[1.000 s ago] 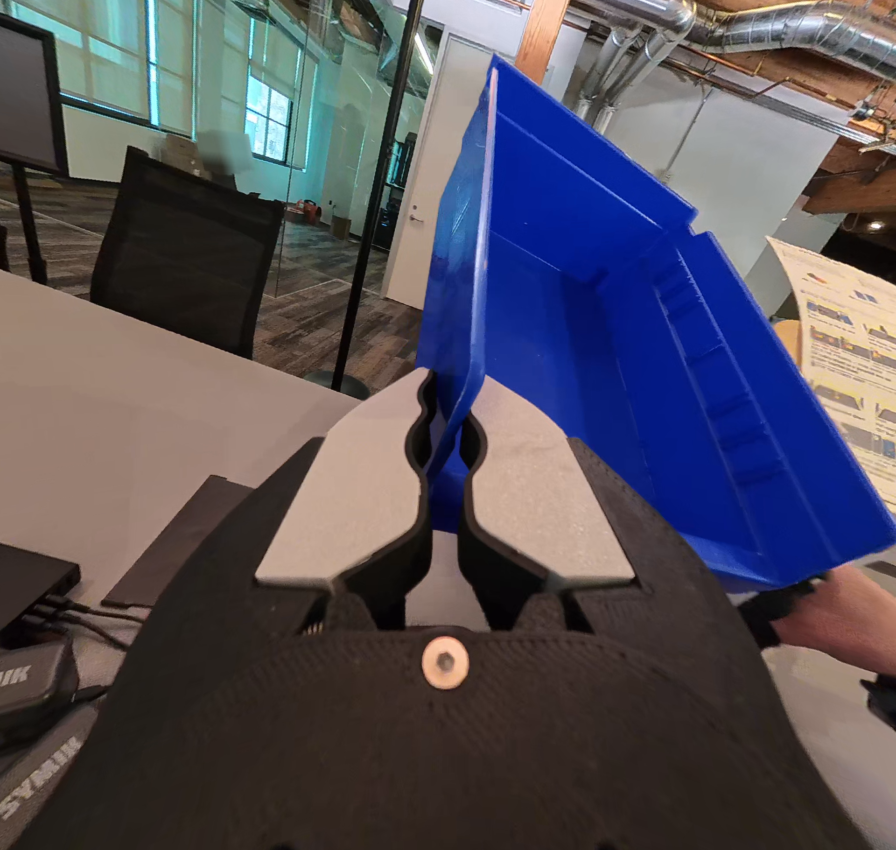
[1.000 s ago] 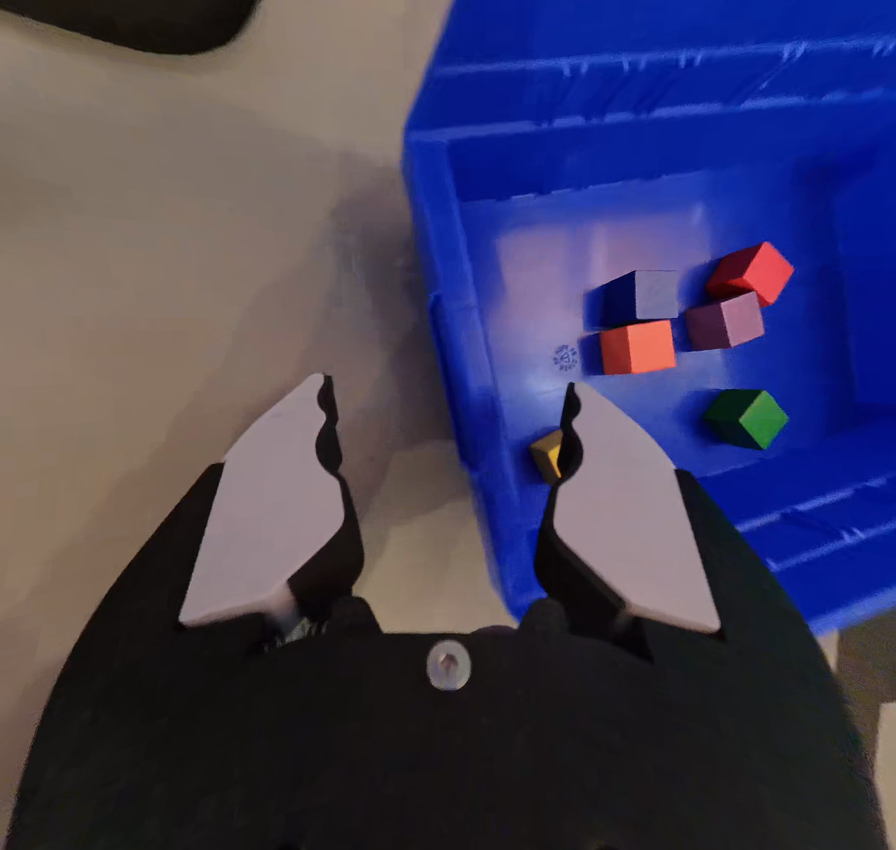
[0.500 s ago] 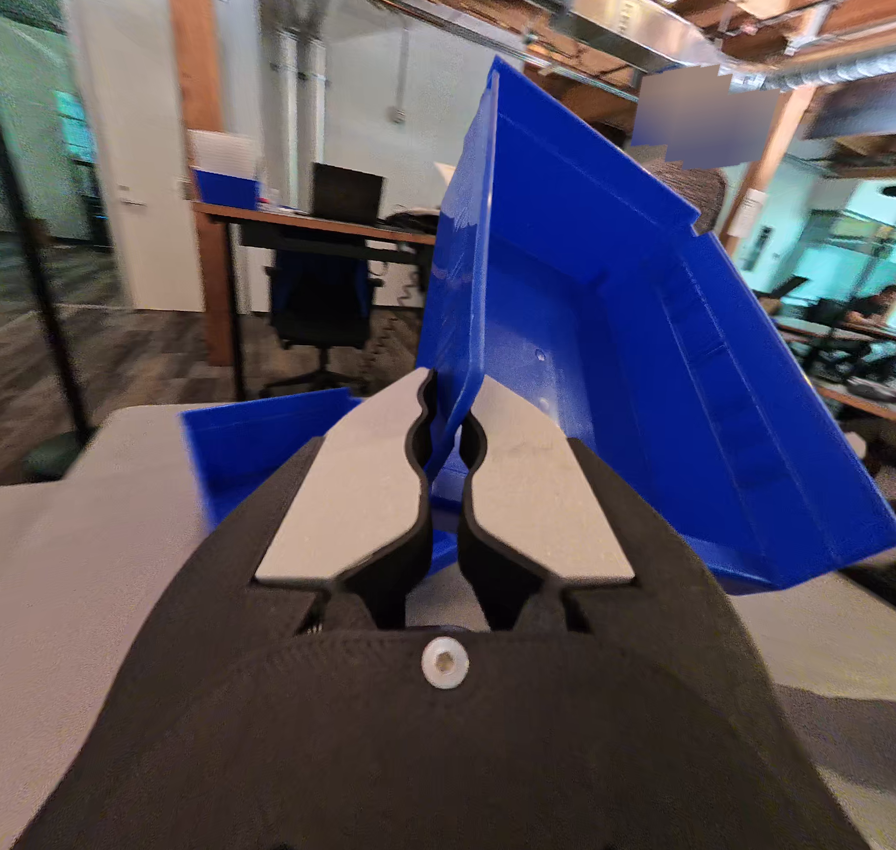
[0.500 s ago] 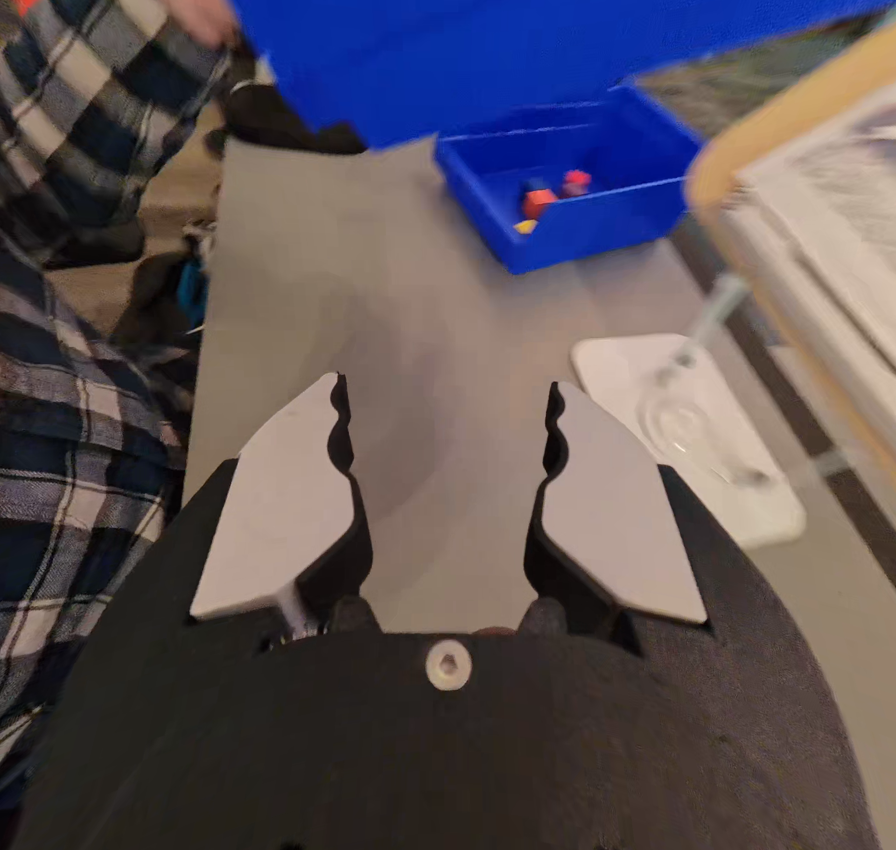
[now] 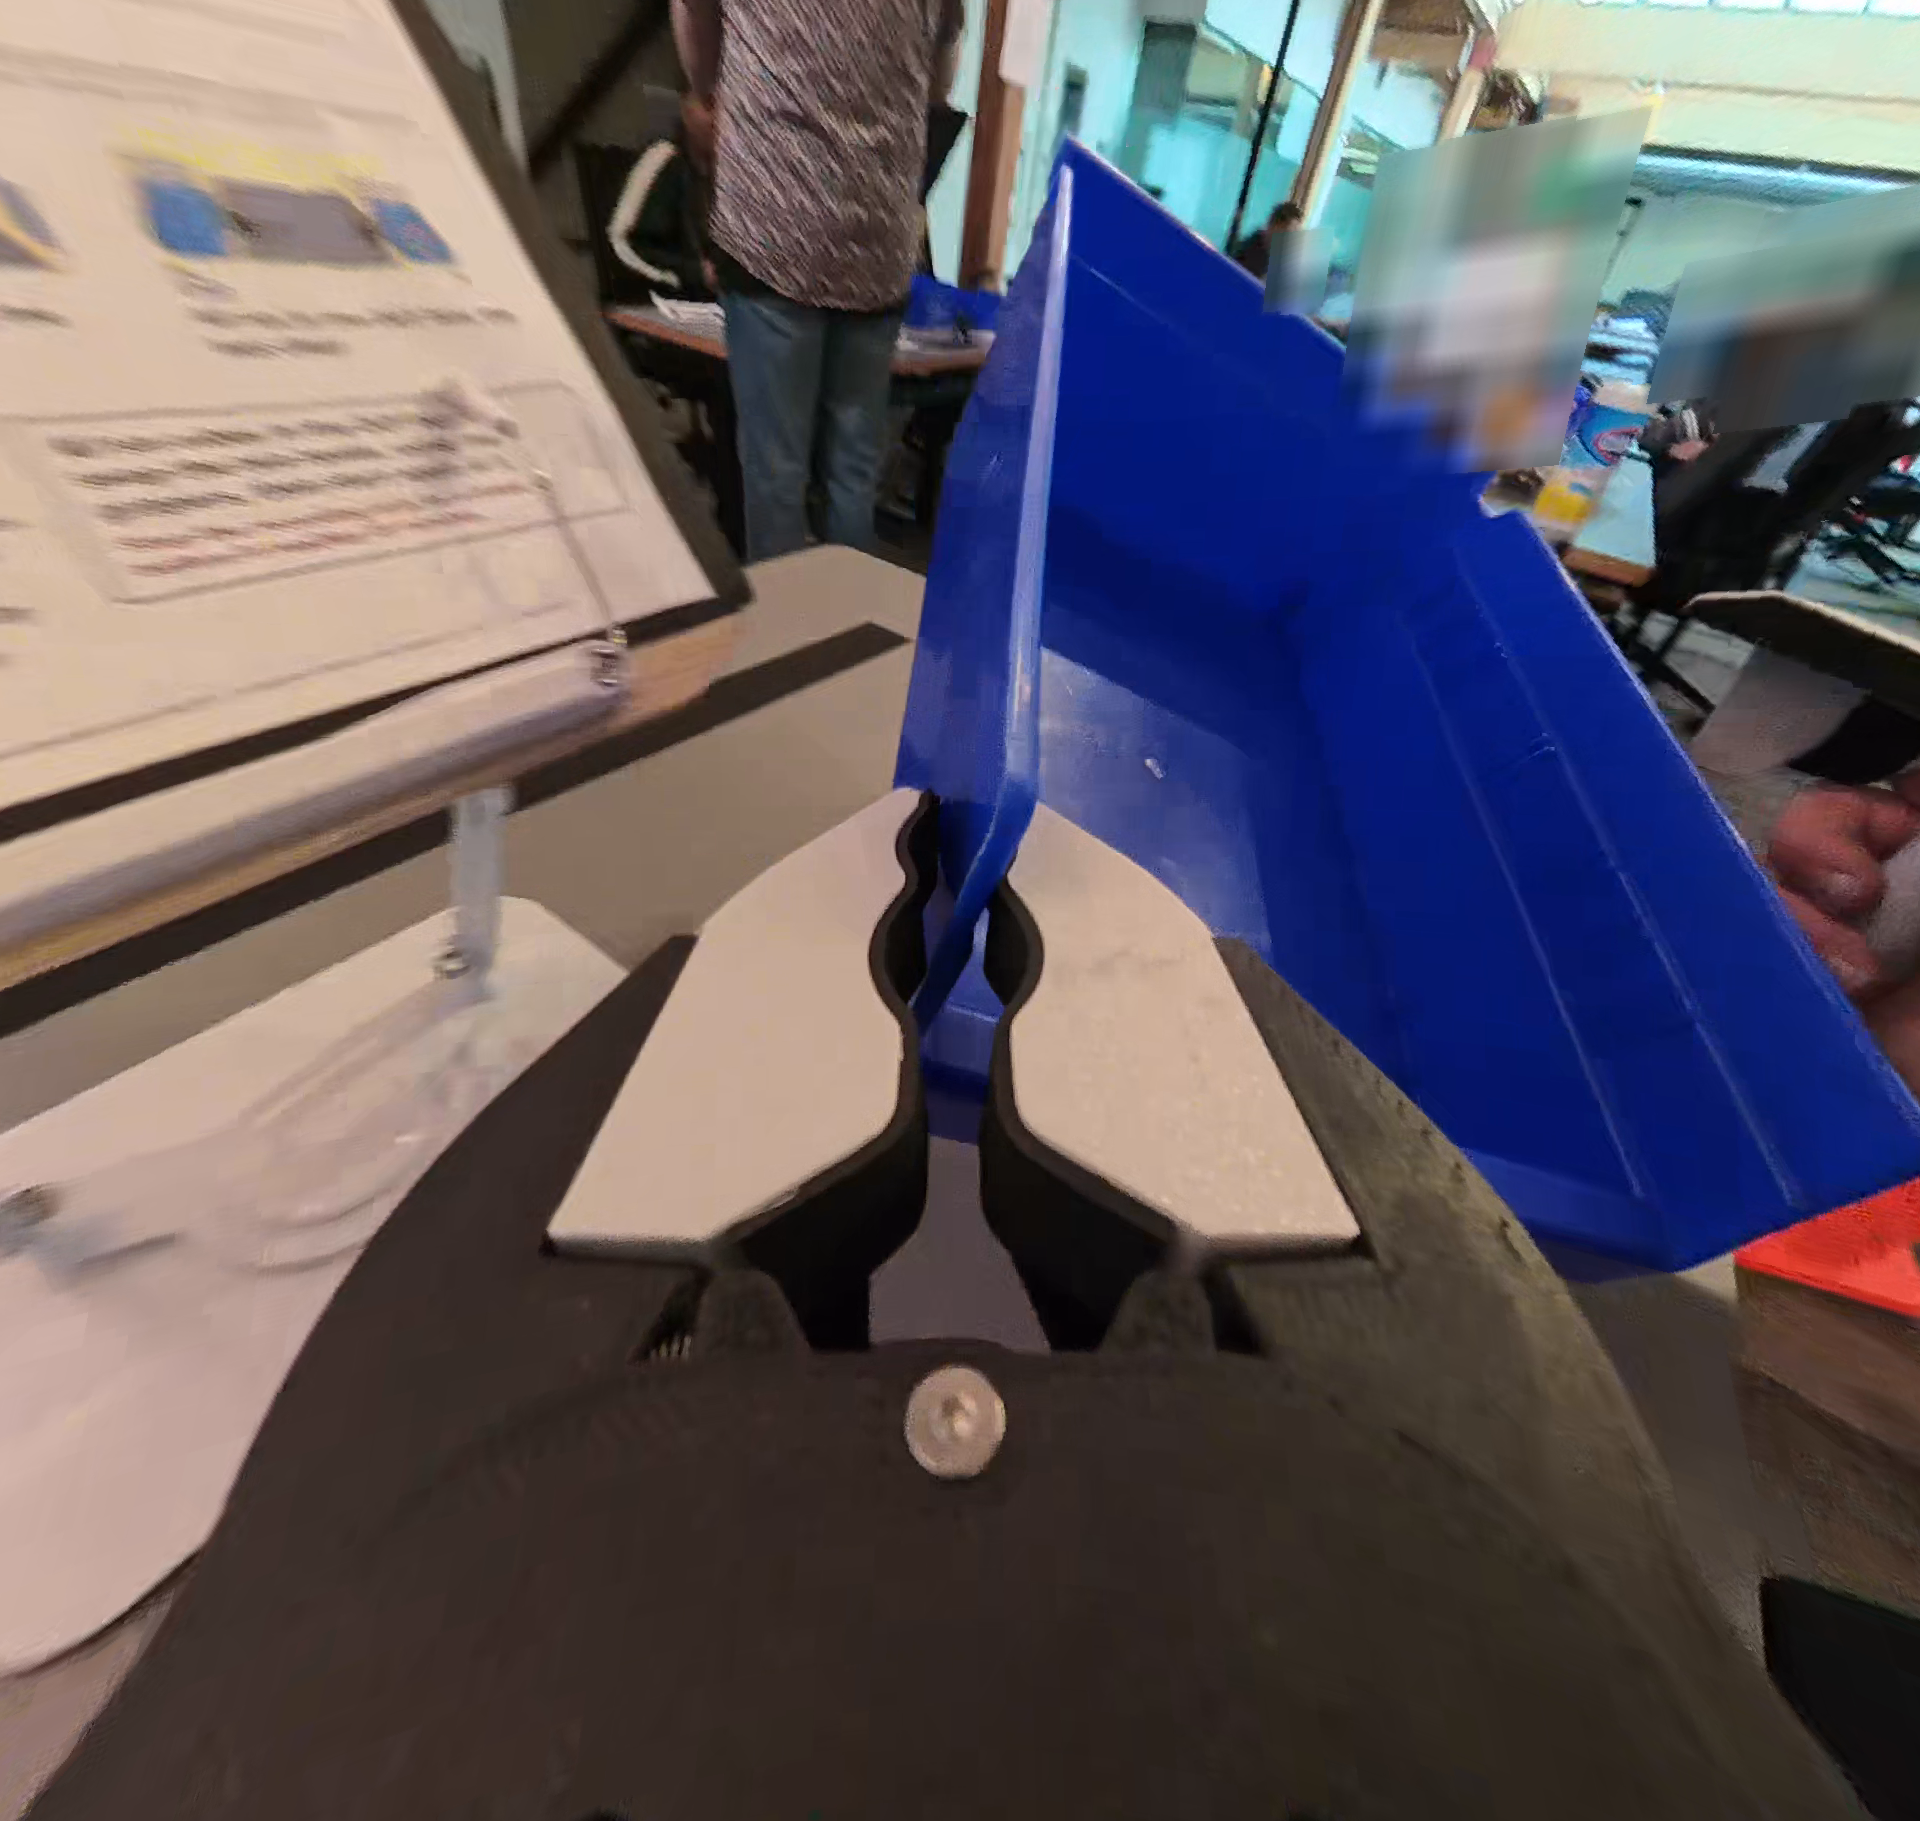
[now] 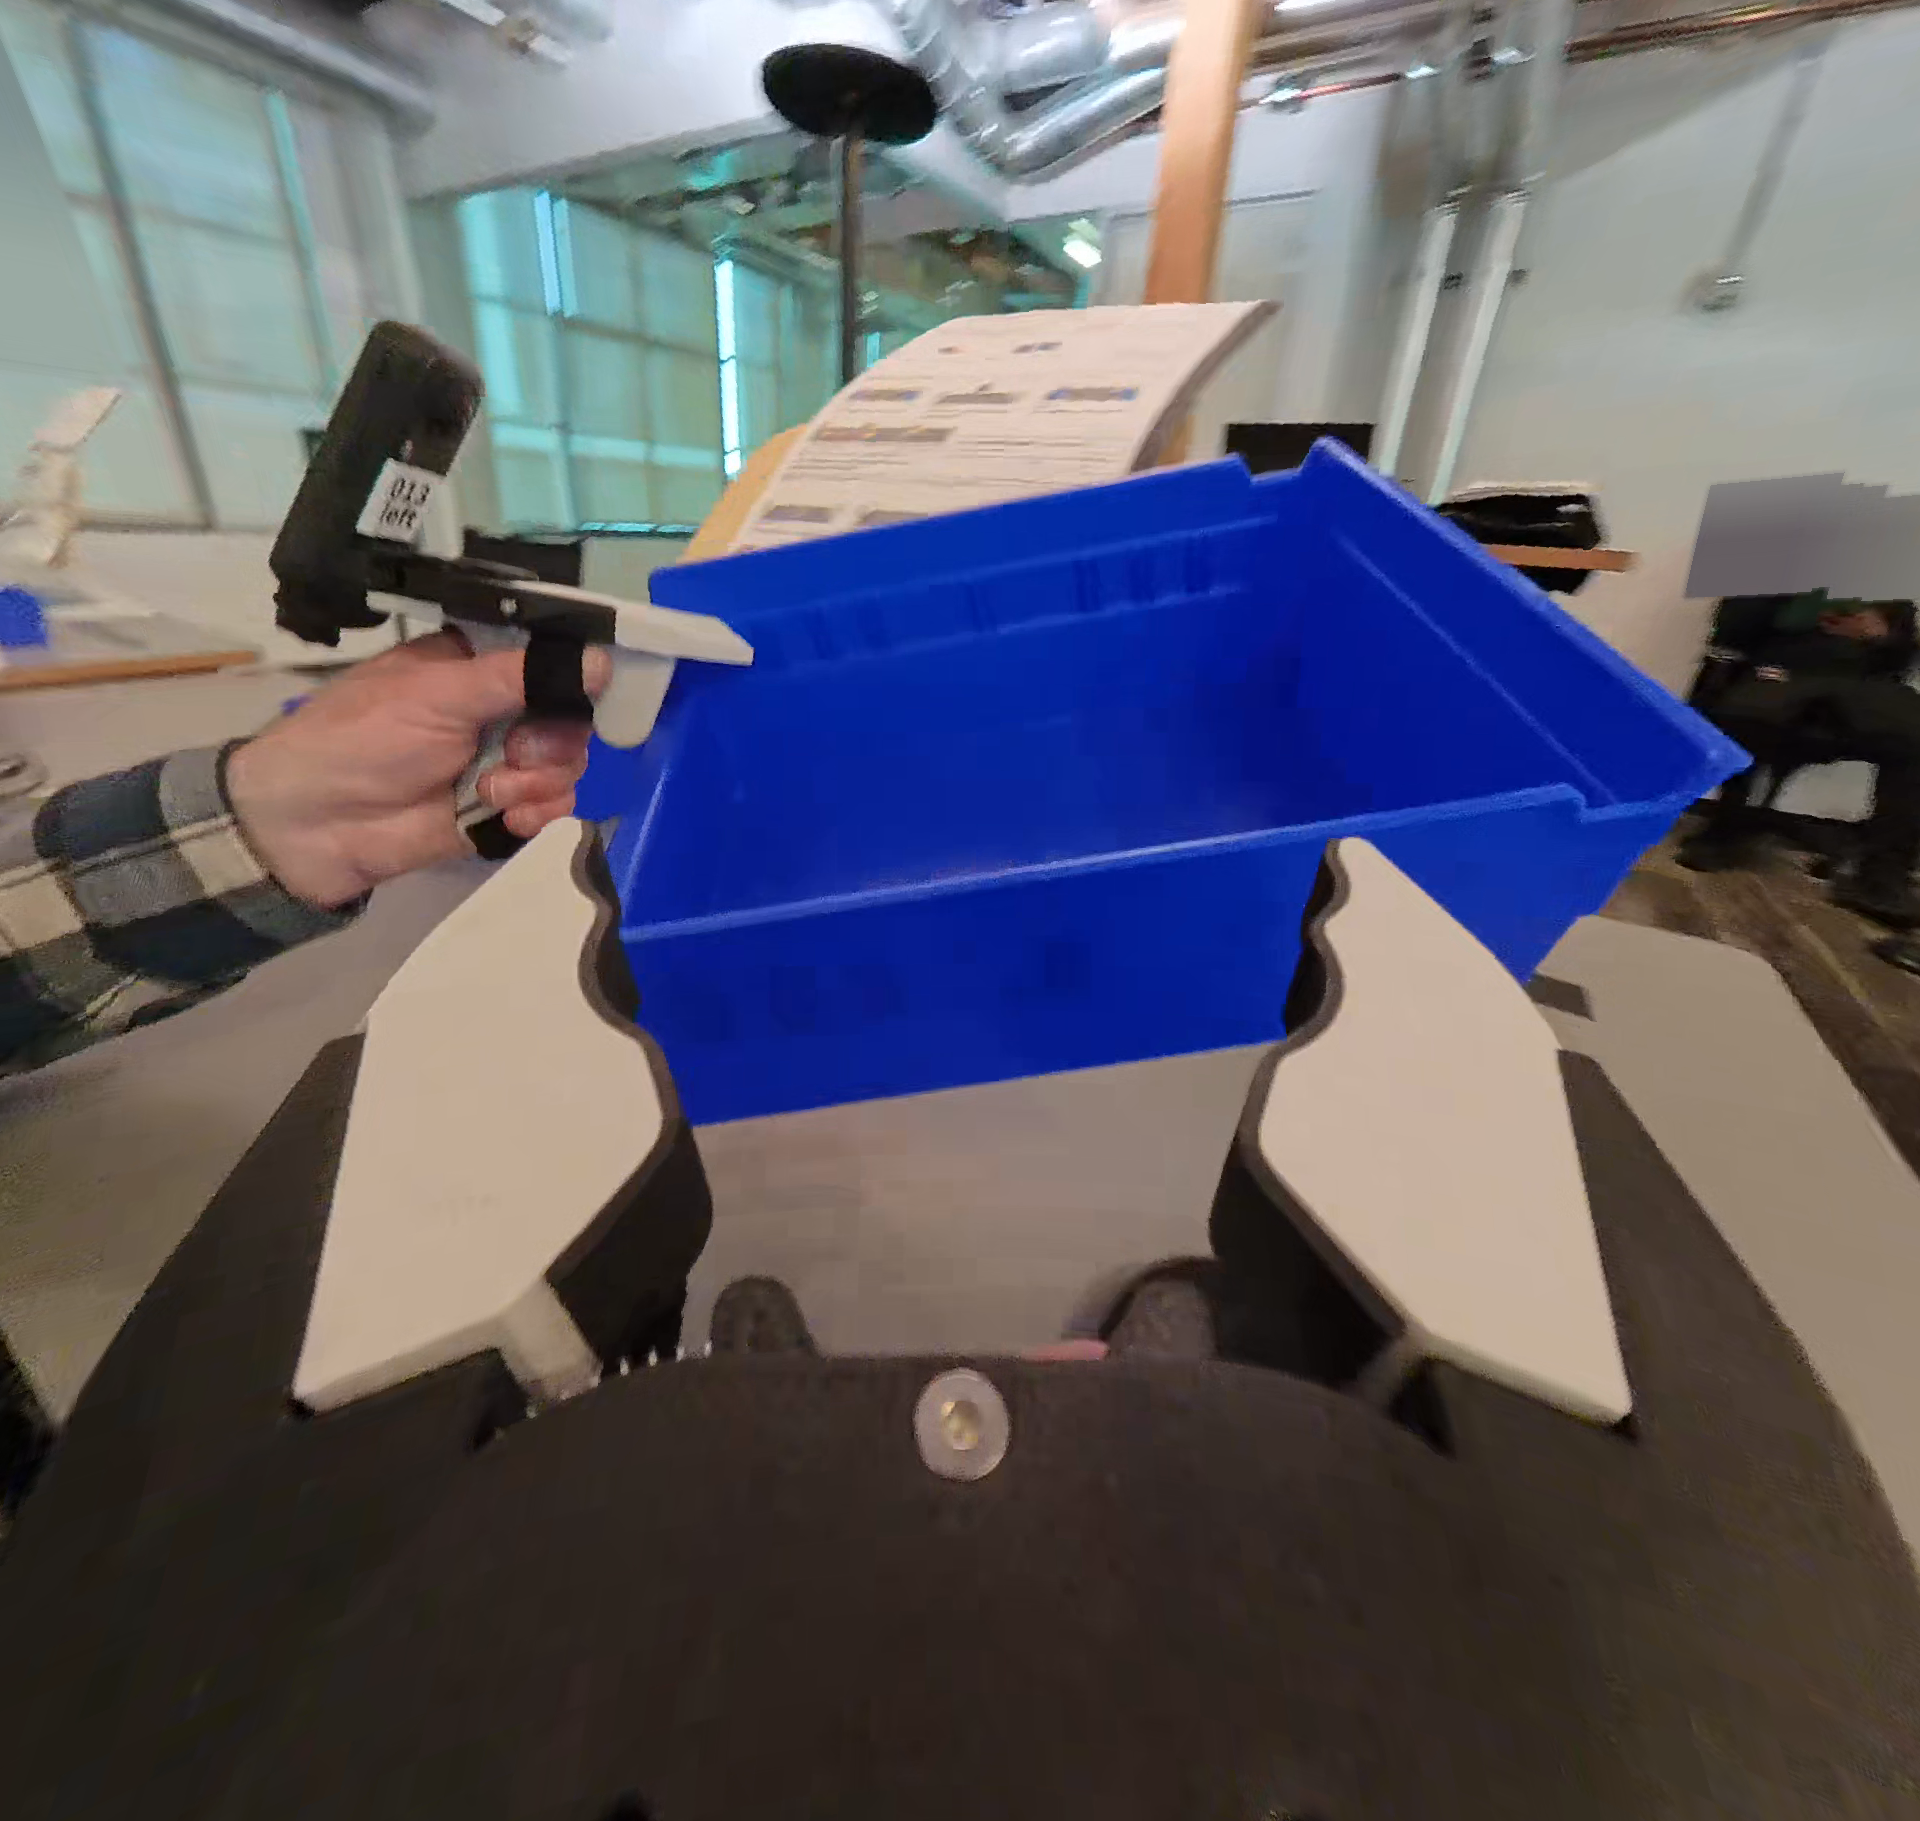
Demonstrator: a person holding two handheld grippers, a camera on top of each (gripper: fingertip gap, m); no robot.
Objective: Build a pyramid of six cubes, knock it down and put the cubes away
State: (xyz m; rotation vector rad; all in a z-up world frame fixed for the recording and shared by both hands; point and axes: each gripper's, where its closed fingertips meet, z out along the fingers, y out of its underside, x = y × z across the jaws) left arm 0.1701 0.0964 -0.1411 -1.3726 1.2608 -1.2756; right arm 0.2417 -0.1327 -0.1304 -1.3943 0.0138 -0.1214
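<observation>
The left gripper [image 5: 961,898] is pinched tight on one thin wall of the blue bin [image 5: 1351,784], holding it up, tipped, above the table [image 6: 987,1179]. The right gripper [image 6: 961,940] is wide open near the bin's front. No cubes show. The bin could slip and fall, because only one thin edge is held.

A bin [image 6: 1039,815] hangs tilted above the table [image 6: 987,1200], its wall clamped in the left gripper [image 5: 961,898] at the bin's left end. The right gripper [image 6: 961,940] sits before it, jaws spread wide. A document stand [image 6: 997,410] rises behind the bin.
</observation>
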